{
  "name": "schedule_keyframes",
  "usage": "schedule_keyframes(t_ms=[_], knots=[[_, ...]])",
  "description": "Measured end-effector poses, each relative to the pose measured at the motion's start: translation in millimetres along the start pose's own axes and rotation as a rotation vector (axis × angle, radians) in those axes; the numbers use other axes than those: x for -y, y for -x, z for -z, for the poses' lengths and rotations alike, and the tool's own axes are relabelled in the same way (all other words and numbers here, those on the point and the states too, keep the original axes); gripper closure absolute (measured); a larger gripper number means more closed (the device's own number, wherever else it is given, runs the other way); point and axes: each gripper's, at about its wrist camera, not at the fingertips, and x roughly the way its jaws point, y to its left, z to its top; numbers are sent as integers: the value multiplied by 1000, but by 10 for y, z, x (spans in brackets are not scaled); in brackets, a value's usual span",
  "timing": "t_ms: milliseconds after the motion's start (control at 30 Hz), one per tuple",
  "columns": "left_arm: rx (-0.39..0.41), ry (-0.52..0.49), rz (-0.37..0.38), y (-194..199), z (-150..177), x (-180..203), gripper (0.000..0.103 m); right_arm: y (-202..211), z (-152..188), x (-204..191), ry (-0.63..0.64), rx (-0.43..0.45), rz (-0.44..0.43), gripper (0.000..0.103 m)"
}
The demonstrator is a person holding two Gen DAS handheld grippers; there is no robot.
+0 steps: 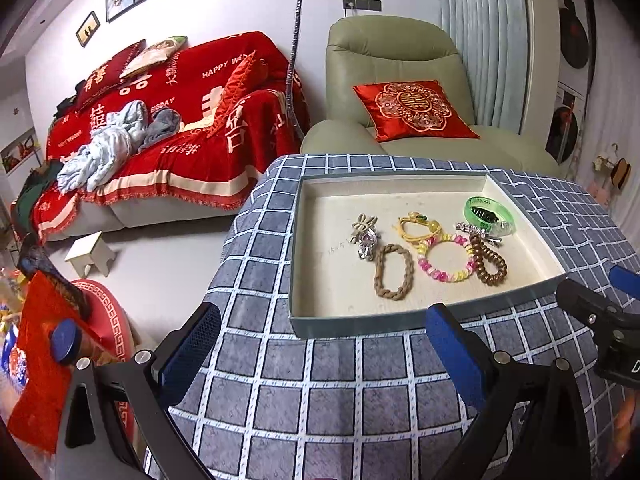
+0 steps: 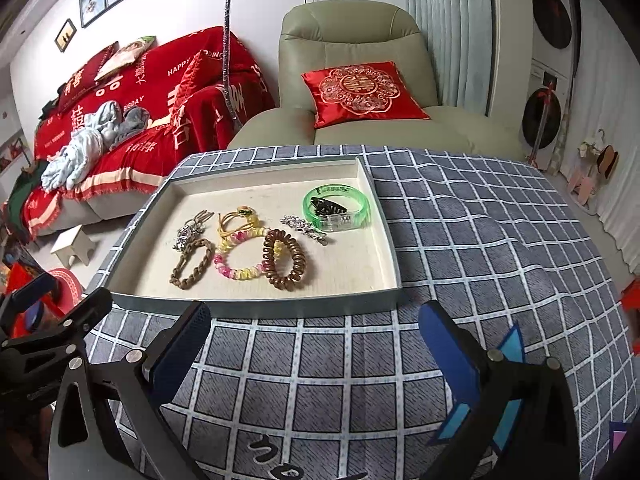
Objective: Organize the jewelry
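Though all pieces sit in one tray, the scene reads like this:

Jewelry: every piece lies inside the shallow grey-rimmed tray [image 2: 256, 312], gathered toward its middle and right.
Green bangle [image 2: 336, 207]: far right corner of the tray, with a dark clip [image 2: 326, 205] inside its ring.
Coiled brown tie [image 2: 283, 260]: overlaps the pink and yellow bead bracelet [image 2: 239, 268]; a yellow cord [image 2: 239, 222] lies across the bracelet's far side.
Braided brown loop [image 2: 191, 263]: left of the bracelet, its far end touching a silver charm cluster [image 2: 188, 234].
Silver clip [image 2: 303, 227]: between the coil and the bangle; whether it touches the coil is hard to tell.
Tray's place: on a blue checked cloth [image 2: 460, 240] over the table, with a green armchair [image 2: 352, 36] behind.
Left gripper [image 1: 320, 340]: fingers spread wide, holding nothing, near the tray's front rim.
Right gripper [image 2: 316, 340]: fingers likewise apart and bare, just short of the same rim.
Stage: pieces in the tray fit either a finished gathering or a pile awaiting sorting.
Handling well: any lift should take one piece by a free edge, since overlapping loops would drag neighbours.
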Motion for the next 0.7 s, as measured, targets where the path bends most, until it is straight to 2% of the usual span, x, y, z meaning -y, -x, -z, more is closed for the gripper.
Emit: schedule_keyframes(t_ms=[700], knots=[[6, -23, -11, 61, 0, 90, 0, 149, 6, -56, 31, 35, 30, 0]])
